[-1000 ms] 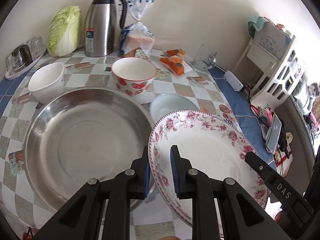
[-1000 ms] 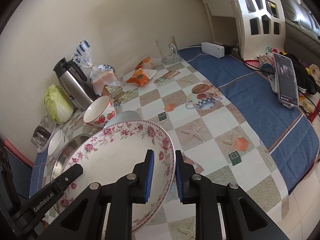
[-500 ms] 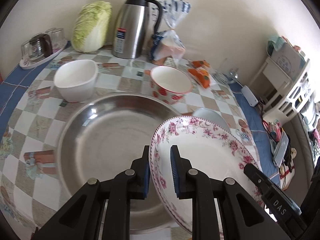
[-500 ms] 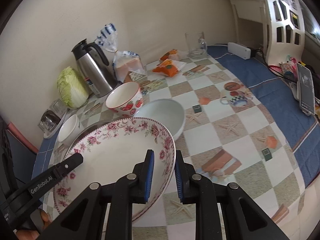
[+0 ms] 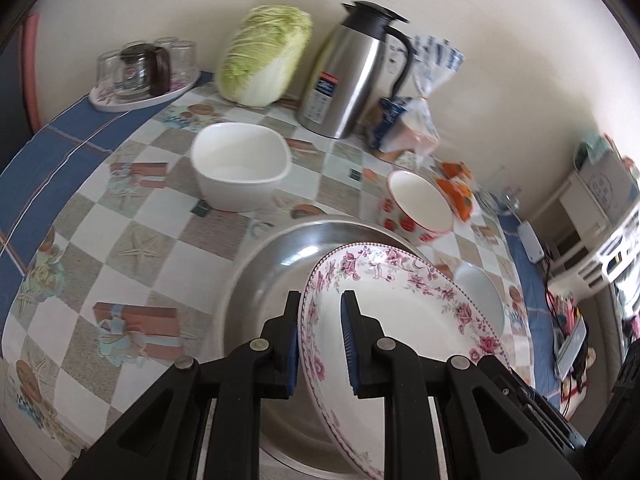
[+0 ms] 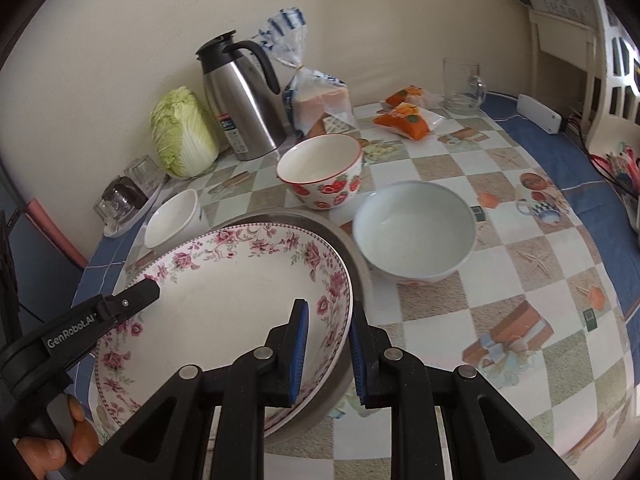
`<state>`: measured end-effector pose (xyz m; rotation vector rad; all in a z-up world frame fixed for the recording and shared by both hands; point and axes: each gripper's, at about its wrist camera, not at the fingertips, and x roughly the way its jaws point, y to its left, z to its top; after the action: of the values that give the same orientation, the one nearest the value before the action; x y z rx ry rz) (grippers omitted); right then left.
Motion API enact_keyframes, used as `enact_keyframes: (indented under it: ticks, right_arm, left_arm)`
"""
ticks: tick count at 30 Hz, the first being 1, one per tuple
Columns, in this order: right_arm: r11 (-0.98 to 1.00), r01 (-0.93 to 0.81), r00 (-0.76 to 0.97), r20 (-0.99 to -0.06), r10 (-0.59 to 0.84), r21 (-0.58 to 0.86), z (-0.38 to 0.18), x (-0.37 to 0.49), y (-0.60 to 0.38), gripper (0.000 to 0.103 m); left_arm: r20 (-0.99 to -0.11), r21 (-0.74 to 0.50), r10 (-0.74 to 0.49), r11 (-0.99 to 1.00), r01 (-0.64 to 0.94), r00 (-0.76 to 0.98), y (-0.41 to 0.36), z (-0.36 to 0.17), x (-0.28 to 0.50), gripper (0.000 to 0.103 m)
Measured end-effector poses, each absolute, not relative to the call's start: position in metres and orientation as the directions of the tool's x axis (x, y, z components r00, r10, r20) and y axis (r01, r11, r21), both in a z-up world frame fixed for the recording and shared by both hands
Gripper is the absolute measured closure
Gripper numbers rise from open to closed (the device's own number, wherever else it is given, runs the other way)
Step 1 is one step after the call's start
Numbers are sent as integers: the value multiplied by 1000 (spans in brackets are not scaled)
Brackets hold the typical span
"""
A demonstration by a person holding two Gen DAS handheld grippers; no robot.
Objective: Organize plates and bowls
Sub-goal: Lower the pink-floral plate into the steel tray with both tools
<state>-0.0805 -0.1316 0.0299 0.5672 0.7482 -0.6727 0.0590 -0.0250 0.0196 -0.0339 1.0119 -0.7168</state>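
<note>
Stacking step: floral plate (image 5: 404,320) held over the steel pan (image 5: 272,280), tilted, apparently not yet resting in it. Left tool (image 5: 320,340) clenched on its left rim, right tool (image 6: 327,354) clenched on the right rim (both hands on one plate). Next, probably: level, lower into pan, release together. Bowls (image 6: 416,236) waiting nearby on the surface (image 6: 520,280).

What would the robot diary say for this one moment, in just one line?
left hand-held gripper: shut on floral plate | right hand-held gripper: shut on floral plate | plate: tilted over steel basin | not yet released
</note>
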Motion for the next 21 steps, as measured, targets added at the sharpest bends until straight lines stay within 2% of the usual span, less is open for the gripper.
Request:
enact_keyframes:
  ticks: [21]
  right_arm:
    - [667,707,528,-803,-277,235,5,-47,-152,82]
  left_arm:
    - [-804,-404,-534,813,420,260,-26,-19,85,83]
